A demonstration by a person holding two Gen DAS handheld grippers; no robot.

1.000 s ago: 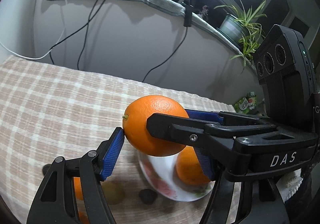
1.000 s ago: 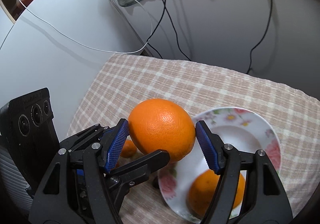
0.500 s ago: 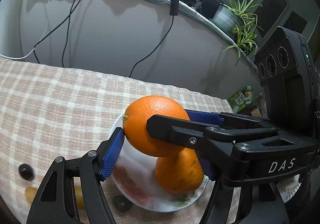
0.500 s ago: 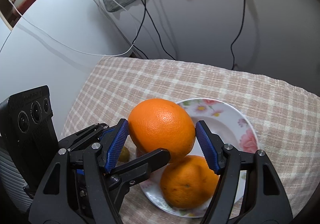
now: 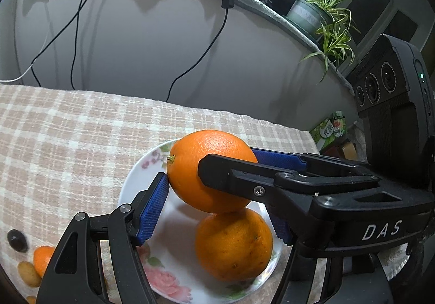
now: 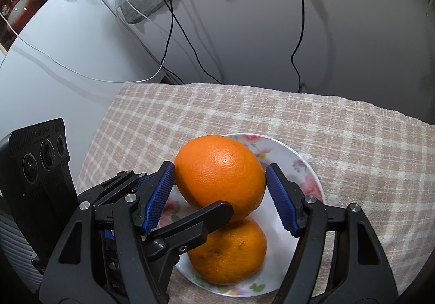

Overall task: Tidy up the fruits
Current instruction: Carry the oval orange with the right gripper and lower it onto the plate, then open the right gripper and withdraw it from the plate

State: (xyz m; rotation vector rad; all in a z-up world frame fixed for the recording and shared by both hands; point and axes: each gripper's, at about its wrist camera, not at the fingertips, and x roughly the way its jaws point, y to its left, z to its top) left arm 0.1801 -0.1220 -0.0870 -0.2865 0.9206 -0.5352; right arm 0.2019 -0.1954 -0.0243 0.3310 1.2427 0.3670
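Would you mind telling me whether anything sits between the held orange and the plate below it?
Yes: a second orange already lies on the floral plate, directly beneath the held orange; the plate's far half looks bare.

Checked cloth (image 5: 68, 140) covers the desk; the floral plate (image 5: 130, 184) sits at centre, and at eight o'clock lie small fruits (image 5: 28, 274) and a dark piece (image 5: 16, 241).
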